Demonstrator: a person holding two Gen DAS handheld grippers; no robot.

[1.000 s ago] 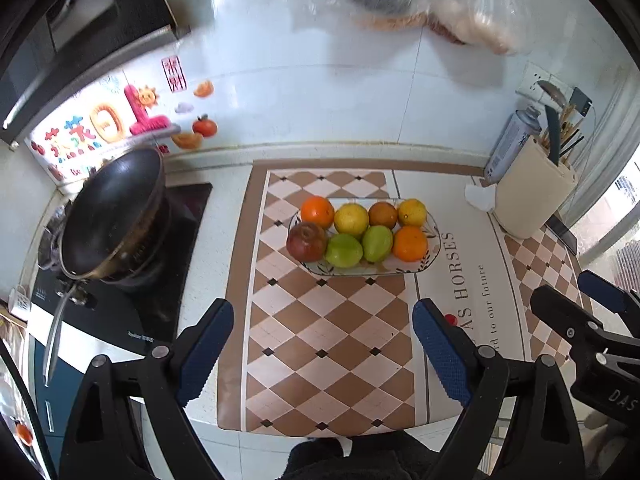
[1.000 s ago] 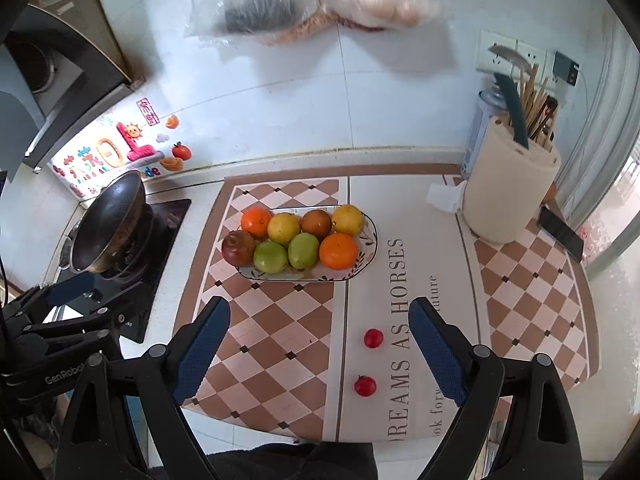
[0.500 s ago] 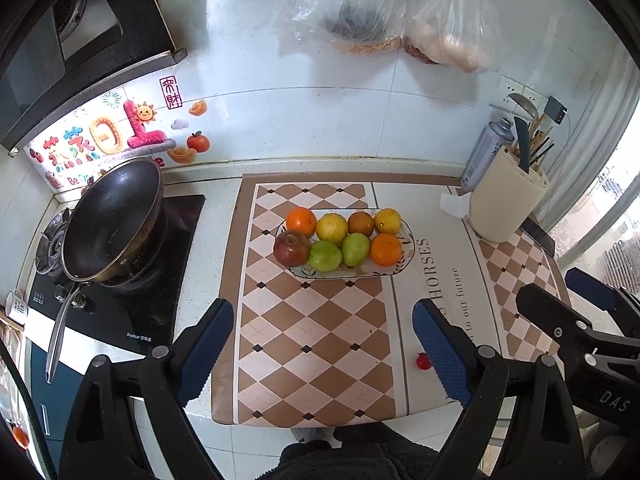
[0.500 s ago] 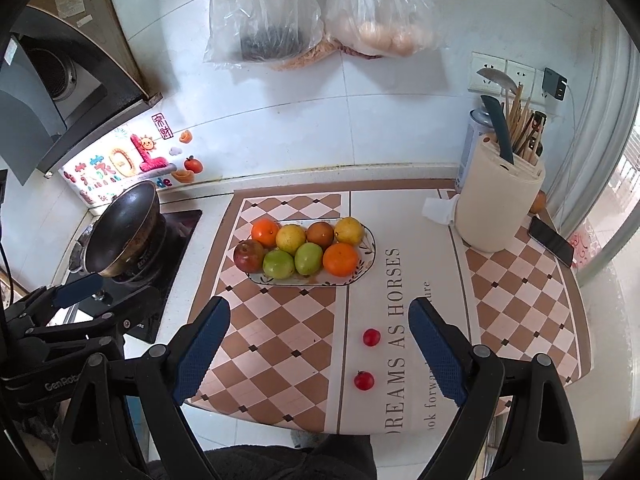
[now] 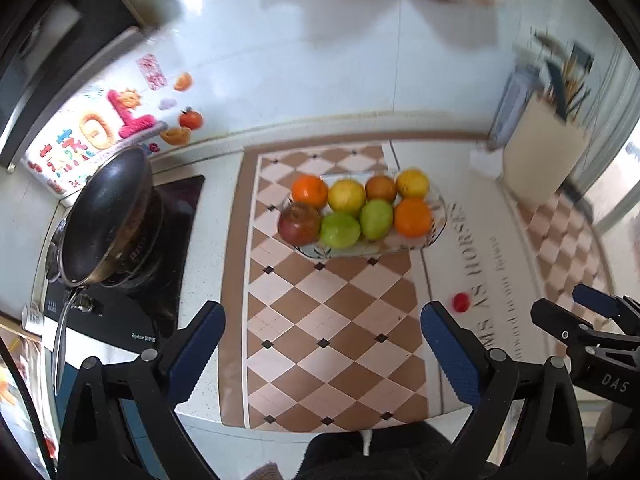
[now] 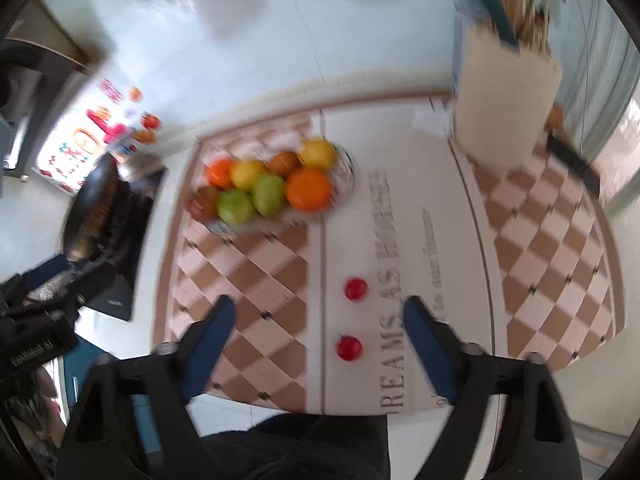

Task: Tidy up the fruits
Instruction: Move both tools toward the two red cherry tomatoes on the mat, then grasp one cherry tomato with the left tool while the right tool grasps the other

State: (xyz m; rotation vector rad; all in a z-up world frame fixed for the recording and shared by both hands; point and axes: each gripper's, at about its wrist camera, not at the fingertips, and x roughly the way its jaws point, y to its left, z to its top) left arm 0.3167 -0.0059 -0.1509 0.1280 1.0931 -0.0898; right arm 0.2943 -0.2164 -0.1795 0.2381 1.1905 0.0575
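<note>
Small red cherry tomatoes [image 6: 355, 289] blur on the bench; right gripper [image 6: 318, 318] fingers, empty, just narrowed, dropped closer; left gripper [image 5: 322, 326] spread.

Tomatoes [image 6: 355, 289] before fruit plate [image 6: 346, 184]

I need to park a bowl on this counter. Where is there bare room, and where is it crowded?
Free: the checkered mat between the fruit plate and the counter's near edge, and the checkered patch in front of the utensil holder. Crowded: the plate, the wok on the stove, and the lettered strip holding two small red fruits.
</note>
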